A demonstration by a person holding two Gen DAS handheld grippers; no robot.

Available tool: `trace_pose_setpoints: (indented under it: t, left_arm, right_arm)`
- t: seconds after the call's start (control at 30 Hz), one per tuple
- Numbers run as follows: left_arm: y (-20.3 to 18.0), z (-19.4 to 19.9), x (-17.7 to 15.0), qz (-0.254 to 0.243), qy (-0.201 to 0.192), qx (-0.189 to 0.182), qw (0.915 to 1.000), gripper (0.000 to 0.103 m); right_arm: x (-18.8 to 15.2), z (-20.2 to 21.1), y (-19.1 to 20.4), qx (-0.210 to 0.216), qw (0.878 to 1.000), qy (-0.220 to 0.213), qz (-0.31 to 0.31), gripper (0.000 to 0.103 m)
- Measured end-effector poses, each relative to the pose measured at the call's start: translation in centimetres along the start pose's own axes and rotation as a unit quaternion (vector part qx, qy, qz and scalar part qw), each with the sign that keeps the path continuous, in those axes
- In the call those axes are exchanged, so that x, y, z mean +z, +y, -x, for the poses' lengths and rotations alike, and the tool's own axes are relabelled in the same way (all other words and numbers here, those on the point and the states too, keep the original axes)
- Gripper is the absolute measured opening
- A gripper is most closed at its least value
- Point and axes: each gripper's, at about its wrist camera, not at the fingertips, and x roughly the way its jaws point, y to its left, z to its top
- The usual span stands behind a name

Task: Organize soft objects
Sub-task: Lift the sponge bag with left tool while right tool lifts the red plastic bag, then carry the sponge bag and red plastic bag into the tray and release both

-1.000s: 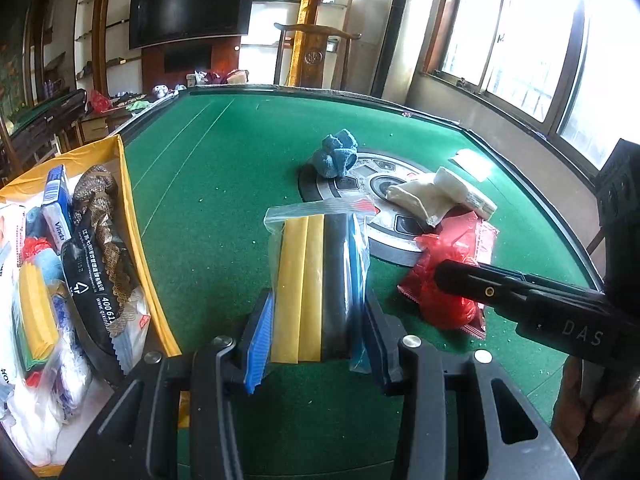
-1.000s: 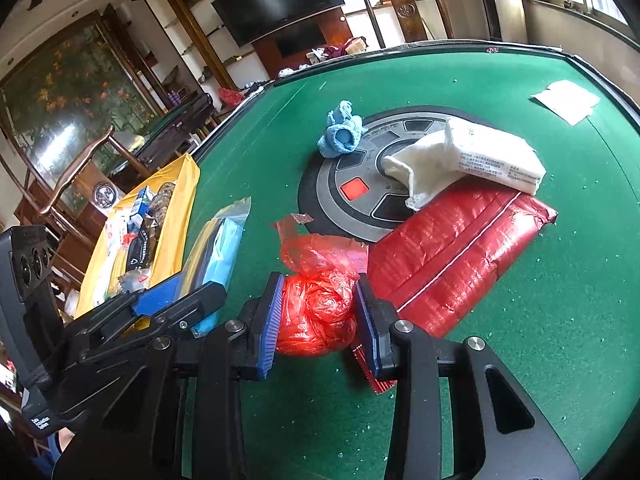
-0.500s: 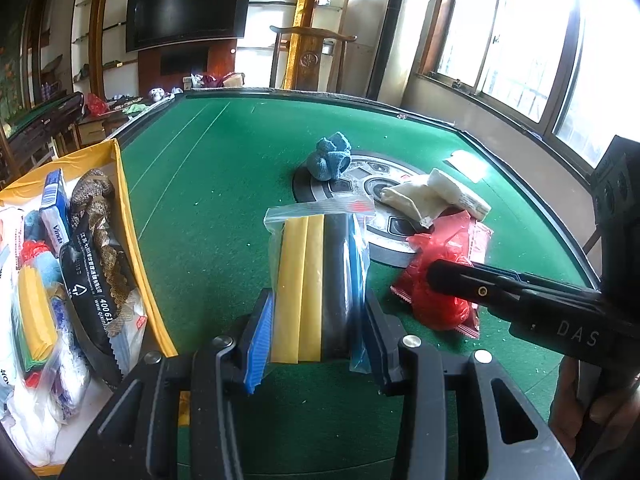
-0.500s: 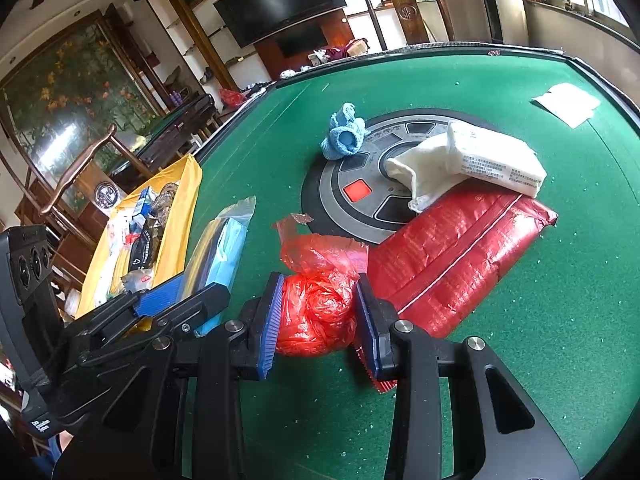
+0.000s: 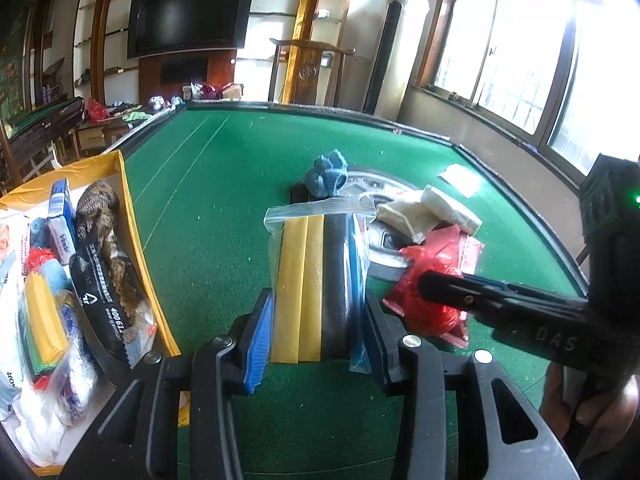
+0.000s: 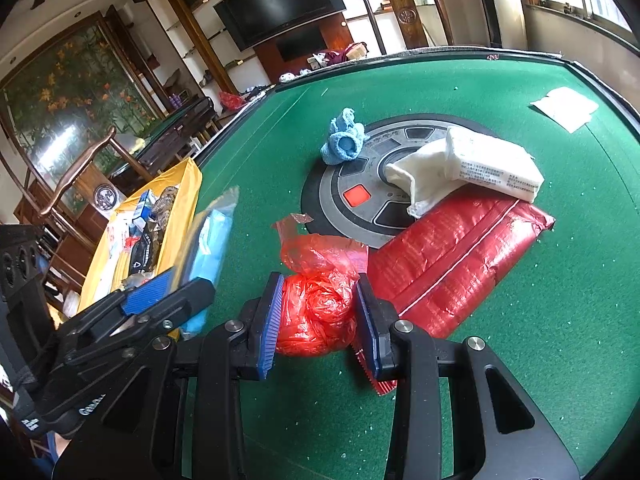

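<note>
L gripper (image 5: 318, 334) is clamping 1 clear zip bag of yellow, grey & blue folded cloths (image 5: 318, 276) above the green felt table (image 5: 224, 200), beside 1 yellow-walled box (image 5: 138, 240). R gripper (image 6: 318, 326) is squeezing 1 crumpled red plastic bag (image 6: 316, 312), touching 1 flat red foil pack (image 6: 456, 256).

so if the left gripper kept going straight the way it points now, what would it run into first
Probably bare green felt. The left gripper is already shut on the clear bag of cloths. Beyond the bag's far end sits the blue knit bundle, though depth is hard to judge.
</note>
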Motion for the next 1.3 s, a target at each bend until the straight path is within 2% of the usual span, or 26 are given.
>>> trace_pose_setpoints:
  t: [0.27, 0.47, 0.6, 0.8, 0.9, 1.0, 1.3]
  left_arm:
    - [1.4, 3.4, 1.7, 0.026, -0.050, -0.011, 0.9984, 0.042]
    - [5.4, 7.6, 3.0, 0.060, -0.089, 0.010, 0.9941, 0.043]
    - [9.4, 8.9, 3.0, 0.088, -0.085, 0.041, 0.9916, 0.043]
    - [15.7, 9.4, 2.0, 0.154, -0.078, 0.103, 0.9797, 0.043]
    - [18.3, 8.8, 0.9, 0.185, -0.065, 0.124, 0.9726, 0.043]
    - [19.2, 8.1, 0.4, 0.197, -0.054, 0.135, 0.9695, 0.043]
    - [20.7, 7.1, -0.1, 0.209, -0.039, 0.137, 0.9675, 0.043]
  right_arm:
    - [1.2, 1.3, 2.7, -0.002, 0.999, -0.033, 0.024, 0.034]
    - [2.4, 0.5, 8.5, 0.031, 0.997, -0.031, 0.067, 0.034]
    - [2.5, -1.1, 14.2, 0.068, 0.991, -0.017, 0.114, 0.034]
    - [0.7, -5.5, 20.8, 0.101, 0.981, 0.030, 0.165, 0.035]
    - [-0.1, -7.5, 22.4, 0.100, 0.977, 0.050, 0.179, 0.035]
    - [-0.3, -8.9, 23.5, 0.094, 0.976, 0.055, 0.190, 0.035]
    - [0.6, -10.5, 25.2, 0.068, 0.973, 0.047, 0.215, 0.035]
